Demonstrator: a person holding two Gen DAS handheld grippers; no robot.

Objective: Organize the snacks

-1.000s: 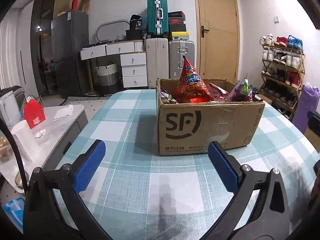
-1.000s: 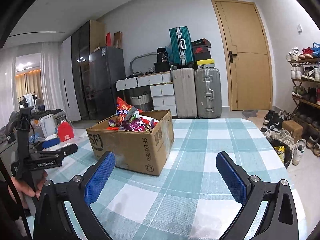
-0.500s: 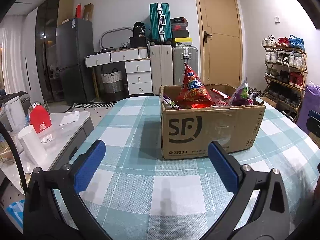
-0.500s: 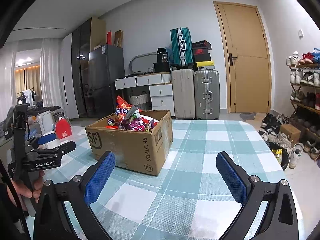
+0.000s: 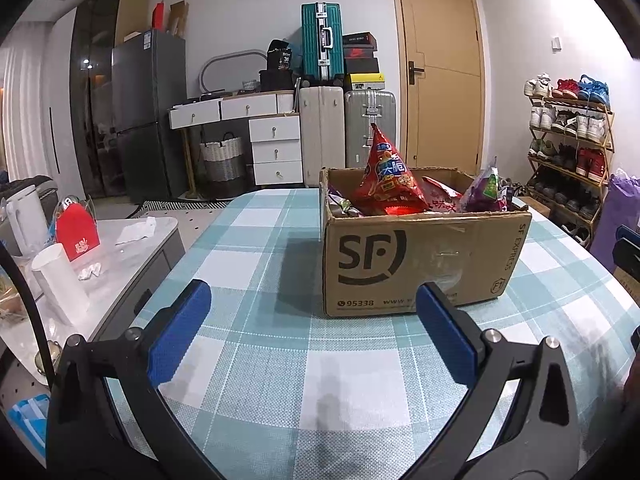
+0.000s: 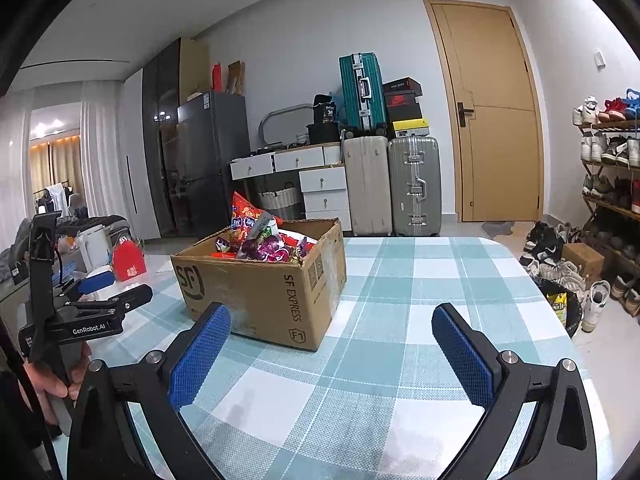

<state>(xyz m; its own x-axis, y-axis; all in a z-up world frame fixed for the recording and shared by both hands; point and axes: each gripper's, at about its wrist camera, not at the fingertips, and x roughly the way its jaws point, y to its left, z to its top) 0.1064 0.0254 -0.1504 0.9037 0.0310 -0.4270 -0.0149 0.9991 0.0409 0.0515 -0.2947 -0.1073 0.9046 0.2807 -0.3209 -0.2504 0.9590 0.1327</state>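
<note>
Left gripper (image 5: pixel 312 332) wide open, empty, low over the table (image 5: pixel 256 376). Right gripper (image 6: pixel 328 350) likewise spread and empty. Ahead and slightly right of the left one, a box (image 5: pixel 420 256) of snacks, its long side broadside on. From the right, ahead-left, corner on. Red bag (image 5: pixel 388 180) upright, tallest in the box. Left gripper probably nearer and squarer to it.

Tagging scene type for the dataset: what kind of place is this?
Most likely a lived-in home, a dining or entry area: a shoe rack full of shoes, stacked suitcases by a wooden door, a fridge, and a checked tablecloth.
</note>
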